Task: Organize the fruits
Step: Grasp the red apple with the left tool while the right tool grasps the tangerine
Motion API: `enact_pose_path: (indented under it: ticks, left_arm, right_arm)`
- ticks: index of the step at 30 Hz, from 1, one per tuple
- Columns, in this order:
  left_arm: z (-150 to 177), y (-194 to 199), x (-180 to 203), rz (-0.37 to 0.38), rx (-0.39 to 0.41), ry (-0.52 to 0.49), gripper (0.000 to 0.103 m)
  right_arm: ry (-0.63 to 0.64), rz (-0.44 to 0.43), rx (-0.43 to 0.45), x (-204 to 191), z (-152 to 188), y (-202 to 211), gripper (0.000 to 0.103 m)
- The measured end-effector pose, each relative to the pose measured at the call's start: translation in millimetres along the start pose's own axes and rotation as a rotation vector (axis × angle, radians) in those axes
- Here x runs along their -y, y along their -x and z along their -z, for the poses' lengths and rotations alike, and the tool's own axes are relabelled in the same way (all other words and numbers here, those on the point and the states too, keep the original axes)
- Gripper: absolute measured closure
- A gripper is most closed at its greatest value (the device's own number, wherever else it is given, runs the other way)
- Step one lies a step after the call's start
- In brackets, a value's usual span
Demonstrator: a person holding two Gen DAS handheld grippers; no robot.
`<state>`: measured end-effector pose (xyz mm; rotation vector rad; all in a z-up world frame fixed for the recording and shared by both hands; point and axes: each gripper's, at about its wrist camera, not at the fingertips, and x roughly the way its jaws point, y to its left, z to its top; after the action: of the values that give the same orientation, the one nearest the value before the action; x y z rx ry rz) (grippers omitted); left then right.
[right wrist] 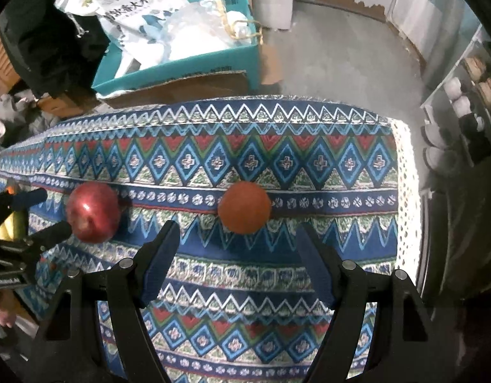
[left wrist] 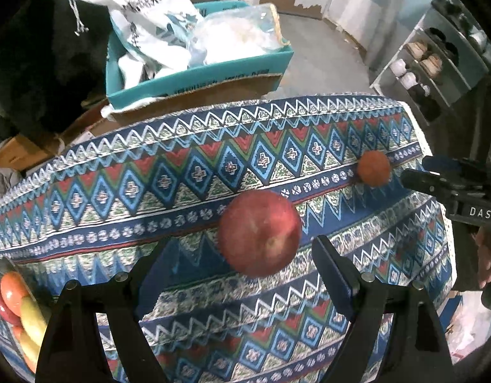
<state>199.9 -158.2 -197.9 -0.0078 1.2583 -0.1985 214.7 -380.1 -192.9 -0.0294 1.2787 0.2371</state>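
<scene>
Left tongs (left wrist: 245,255): released, jaws spread wide, pointing steeply down at the round red apple (left wrist: 259,233). The apple sits on the counter (left wrist: 117,191), which is covered in a blue, red and white zigzag-patterned cloth. It lies just ahead of the gap between the blue-padded fingers (left wrist: 333,268); no pad touches it.

Right tongs (right wrist: 237,245): also released, jaws apart, aimed down at the round orange-red fruit (right wrist: 244,207), maybe a tangerine or tomato, can't tell which. The fruit rests on the cloth between and just beyond the fingertips, with clear space on both sides.

The two fruits lie apart on the same dark blue band of the cloth, apple to the left of the orange one as both cameras see it. In the right wrist view the left tongs' fingers bracket the apple from the left edge. In the left wrist view the right tongs come in from the right edge, near the orange fruit.

At the lower left edge of the left wrist view, a container (left wrist: 4,265) holds red and yellow-green fruit (left wrist: 18,300); its shape is cut off by the frame.

Behind the counter: a teal cardboard box (left wrist: 194,76) stuffed with white printed bags and clear plastic, on a grey floor. At the right, a pale shelf unit (left wrist: 437,73) with shoes.
</scene>
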Motion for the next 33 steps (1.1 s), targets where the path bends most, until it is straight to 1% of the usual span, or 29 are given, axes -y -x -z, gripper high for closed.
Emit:
enact_pose_path:
  ticks: [7, 13, 19, 20, 21, 22, 27, 28, 30, 33]
  left_arm:
    - [-3.9, -31.7, 9.7, -0.024, -0.037, -0.007, 0.016]
    - [-3.3, -50.4, 8.4, -0.023, -0.069, 0.004, 0.016]
    - [-4.3, -58.9, 1.3, 0.023, -0.067, 0.032, 0.017]
    - [-4.2, -59.7, 0.1, 0.037, -0.065, 0.037, 0.018]
    - [-4.1, -60.6, -0.9, 0.059, -0.065, 0.040, 0.023]
    - [-3.6, -61.0, -1.1, 0.080, -0.066, 0.044, 0.028]
    - [-0.9, -60.6, 3.5, 0.072, -0.048, 0.014, 0.028]
    - [-0.3, -60.3, 3.9, 0.073, -0.045, 0.012, 0.028]
    - [0.6, -59.0, 3.7, 0.068, -0.038, 0.007, 0.028]
    - [3.4, -57.6, 3.5, 0.058, -0.033, 0.001, 0.028]
  right_arm:
    - [-0.025, 0.000, -0.028, 5.1, -9.4, -28.5, 0.027]
    - [-0.027, 0.012, -0.048, 6.3, -12.3, -44.9, 0.027]
    - [-0.029, 0.012, -0.063, 7.2, -14.4, -60.1, 0.028]
    - [-0.026, 0.013, -0.065, 6.8, -14.5, -62.4, 0.028]
    - [-0.025, 0.016, -0.067, 7.0, -14.3, -63.6, 0.028]
    - [-0.024, 0.021, -0.072, 6.6, -14.6, -66.4, 0.029]
    - [-0.021, 0.020, -0.081, 6.7, -14.3, -72.4, 0.043]
    - [-0.009, 0.029, -0.075, 5.5, -14.1, -72.0, 0.048]
    - [-0.003, 0.018, -0.069, 3.1, -14.0, -70.7, 0.054]
    - [0.034, 0.055, -0.065, -4.8, -11.2, -70.3, 0.055]
